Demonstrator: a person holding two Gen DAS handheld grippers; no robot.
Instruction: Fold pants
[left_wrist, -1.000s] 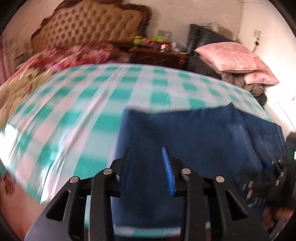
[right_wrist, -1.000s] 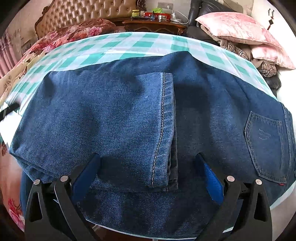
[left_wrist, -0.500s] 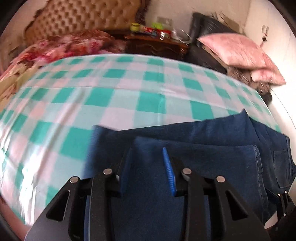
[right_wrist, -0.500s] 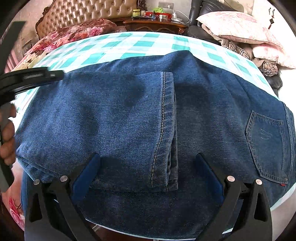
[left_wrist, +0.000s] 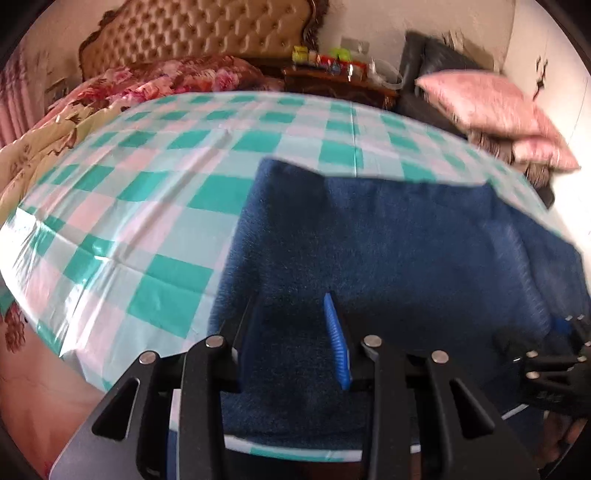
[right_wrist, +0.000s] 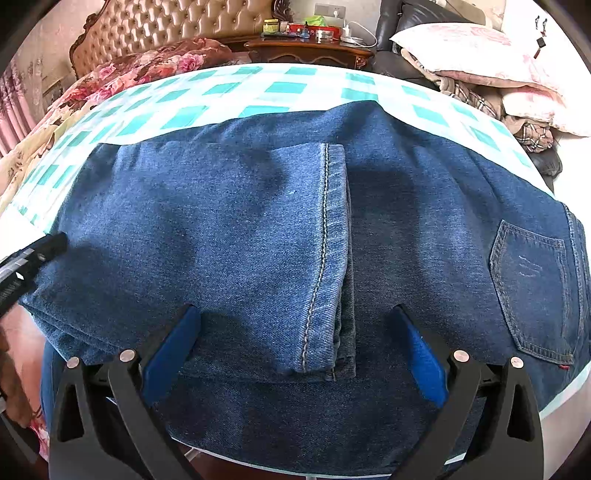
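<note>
Folded blue jeans lie along the near edge of a green-checked table; right gripper jaws stand wide above them, left gripper jaws narrow, empty.

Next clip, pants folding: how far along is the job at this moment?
Partly done. The jeans lie on the checked tablecloth with the leg ends already folded over, hem near the middle. In hand: nothing; the right gripper is open above the hem, the left gripper over the folded left end. Left: probably another fold toward the back pocket.
</note>
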